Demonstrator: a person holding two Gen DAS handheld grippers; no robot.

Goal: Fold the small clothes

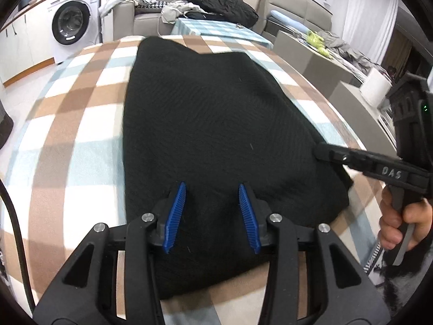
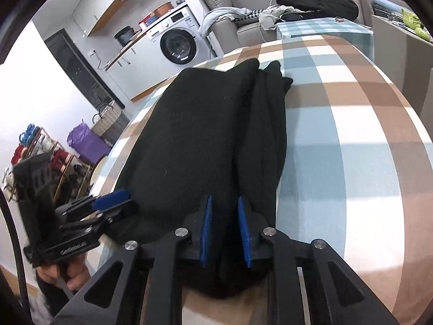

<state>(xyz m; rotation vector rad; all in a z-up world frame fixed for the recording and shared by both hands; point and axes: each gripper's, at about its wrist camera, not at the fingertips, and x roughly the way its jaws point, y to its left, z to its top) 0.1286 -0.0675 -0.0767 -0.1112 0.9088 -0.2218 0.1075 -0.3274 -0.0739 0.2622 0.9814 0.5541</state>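
- The black garment (image 1: 216, 135) fills the centre of the left wrist view, lying folded on the checked tablecloth (image 1: 67, 135); in the right wrist view it (image 2: 194, 135) runs from lower centre up to the upper middle, with looser layers showing along its right edge.
- The left gripper (image 1: 212, 214) sits at the bottom centre of its view over the near end of the cloth, blue pads (image 1: 176, 214) well apart with nothing between them.
- The right gripper (image 2: 226, 228) is at the bottom centre of its own view, its pads (image 2: 207, 230) parted narrowly; dark fabric lies between them, but I cannot tell whether they are pinching it.
- In the left wrist view the right gripper's finger comes in from the right edge and touches the garment's right side.
- Risk, as I judge it: those uneven layers on the right could slide apart if only the top layer is caught, so the next fold comes out crooked.
- The garment lies near the table's left edge in the right wrist view; a hard pull could drag it, or the tablecloth, askew.
- Upper left, well apart: a washing machine (image 1: 73, 24).
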